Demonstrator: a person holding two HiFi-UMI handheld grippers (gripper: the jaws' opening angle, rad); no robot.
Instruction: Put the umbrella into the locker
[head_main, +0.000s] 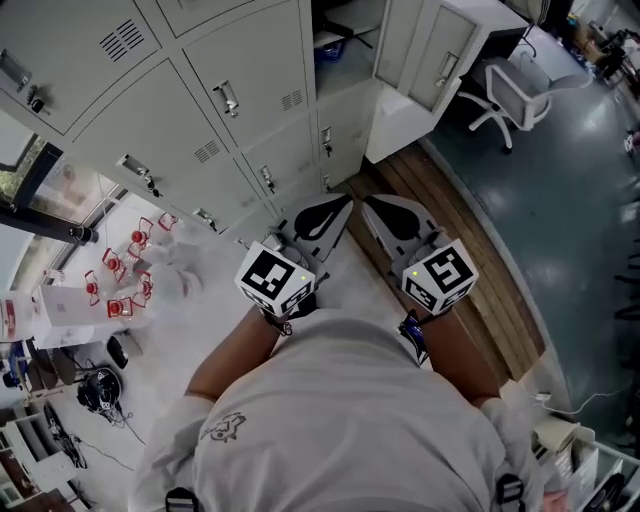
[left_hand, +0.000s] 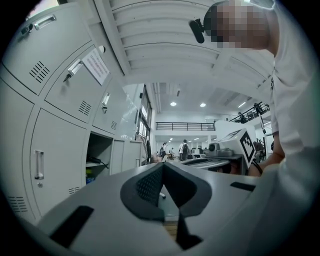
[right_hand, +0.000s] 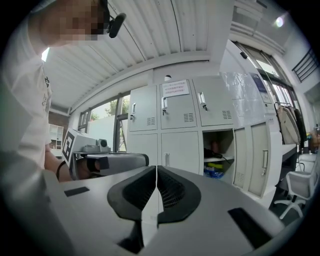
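Note:
No umbrella shows in any view. In the head view I hold both grippers side by side in front of a wall of grey lockers (head_main: 230, 110). The left gripper (head_main: 338, 204) and the right gripper (head_main: 372, 206) both point at the lockers' lower row, and each is shut with nothing between its jaws. One locker (head_main: 343, 52) stands open, its door (head_main: 432, 48) swung out to the right. The right gripper view has that open locker (right_hand: 219, 156) ahead to the right, with a dark item and blue and yellow things on its shelves. It sits left of centre in the left gripper view, open locker (left_hand: 99, 161).
A white office chair (head_main: 512, 92) stands at the back right on dark floor. A strip of wooden flooring (head_main: 470, 250) runs along the locker base. A white table (head_main: 70, 310) with red items is at my left. Several people (left_hand: 184, 149) stand far off.

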